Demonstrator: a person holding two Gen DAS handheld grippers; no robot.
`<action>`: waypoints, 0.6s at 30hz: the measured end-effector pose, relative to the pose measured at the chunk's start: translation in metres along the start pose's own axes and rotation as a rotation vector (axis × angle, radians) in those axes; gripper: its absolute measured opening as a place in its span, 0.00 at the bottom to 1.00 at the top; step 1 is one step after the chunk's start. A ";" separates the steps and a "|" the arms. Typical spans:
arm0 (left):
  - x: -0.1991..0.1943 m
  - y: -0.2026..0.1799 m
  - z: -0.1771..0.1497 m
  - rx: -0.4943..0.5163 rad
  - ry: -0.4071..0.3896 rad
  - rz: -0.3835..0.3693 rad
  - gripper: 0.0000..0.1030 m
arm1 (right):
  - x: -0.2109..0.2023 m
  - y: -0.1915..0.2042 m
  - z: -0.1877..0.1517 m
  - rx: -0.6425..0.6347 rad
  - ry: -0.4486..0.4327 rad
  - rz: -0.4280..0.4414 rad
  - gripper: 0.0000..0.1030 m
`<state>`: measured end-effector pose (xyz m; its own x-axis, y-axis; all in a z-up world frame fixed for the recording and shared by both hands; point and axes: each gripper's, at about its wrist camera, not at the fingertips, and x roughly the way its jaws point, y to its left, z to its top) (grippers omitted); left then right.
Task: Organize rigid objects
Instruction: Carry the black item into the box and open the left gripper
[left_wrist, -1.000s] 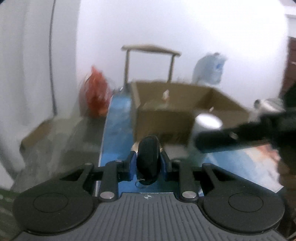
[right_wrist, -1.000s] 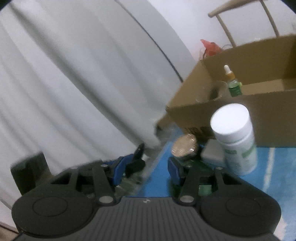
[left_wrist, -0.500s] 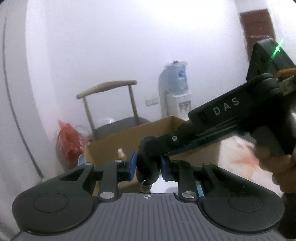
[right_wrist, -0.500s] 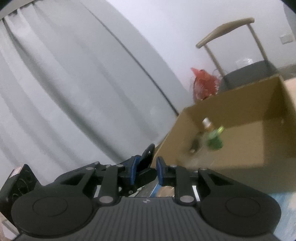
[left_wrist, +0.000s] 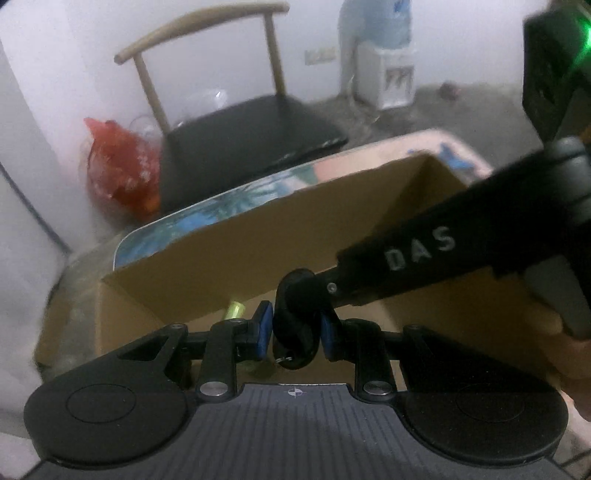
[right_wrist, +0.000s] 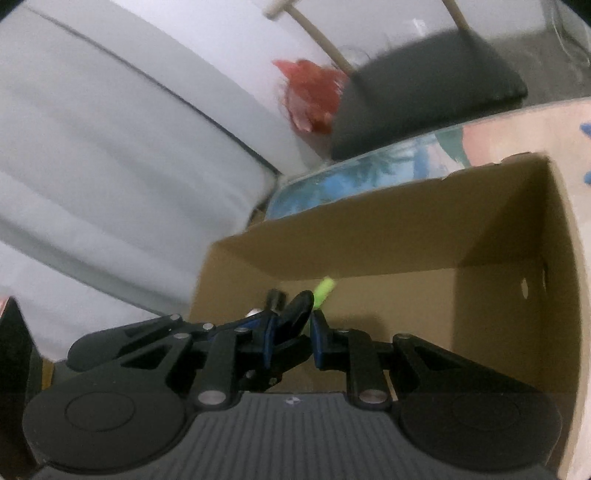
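A black oval object (left_wrist: 295, 338) with a small wire ring sits between the blue pads of my left gripper (left_wrist: 295, 326), which is shut on it. My right gripper (left_wrist: 303, 290) reaches in from the right and grips the object's top end. In the right wrist view the same black object (right_wrist: 297, 312) stands between the pads of the right gripper (right_wrist: 293, 326), with the left gripper's fingers (right_wrist: 255, 323) just to its left. Both grippers hang over the open cardboard box (left_wrist: 258, 258) (right_wrist: 369, 243). A green bottle (left_wrist: 234, 308) (right_wrist: 323, 290) lies inside the box.
The box stands on a table with a blue patterned cloth (left_wrist: 207, 214). Behind it are a wooden chair with a black seat (left_wrist: 240, 140), a red bag (left_wrist: 122, 166) and a water dispenser (left_wrist: 384, 74). A grey curtain (right_wrist: 92, 166) hangs left. A hand (left_wrist: 569, 354) holds the right gripper.
The right gripper's jaws closed onto the black object held by the left gripper. Both then swung together from the front of the table to above the box. The white bottle left view.
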<state>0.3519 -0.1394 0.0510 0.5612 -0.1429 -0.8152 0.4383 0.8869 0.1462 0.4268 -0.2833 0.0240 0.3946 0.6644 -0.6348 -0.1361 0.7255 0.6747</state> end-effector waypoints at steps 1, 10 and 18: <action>0.007 0.000 0.004 0.002 0.017 0.016 0.25 | 0.007 -0.004 0.005 0.003 0.014 -0.001 0.21; 0.017 0.000 0.013 0.018 0.052 0.083 0.28 | 0.032 -0.029 0.021 0.085 0.053 -0.022 0.23; -0.024 -0.004 0.008 0.007 -0.017 0.070 0.28 | 0.003 -0.020 0.019 0.074 -0.017 -0.030 0.23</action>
<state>0.3421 -0.1427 0.0748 0.6023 -0.0879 -0.7934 0.4020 0.8921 0.2063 0.4476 -0.2992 0.0160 0.4129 0.6393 -0.6487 -0.0566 0.7289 0.6823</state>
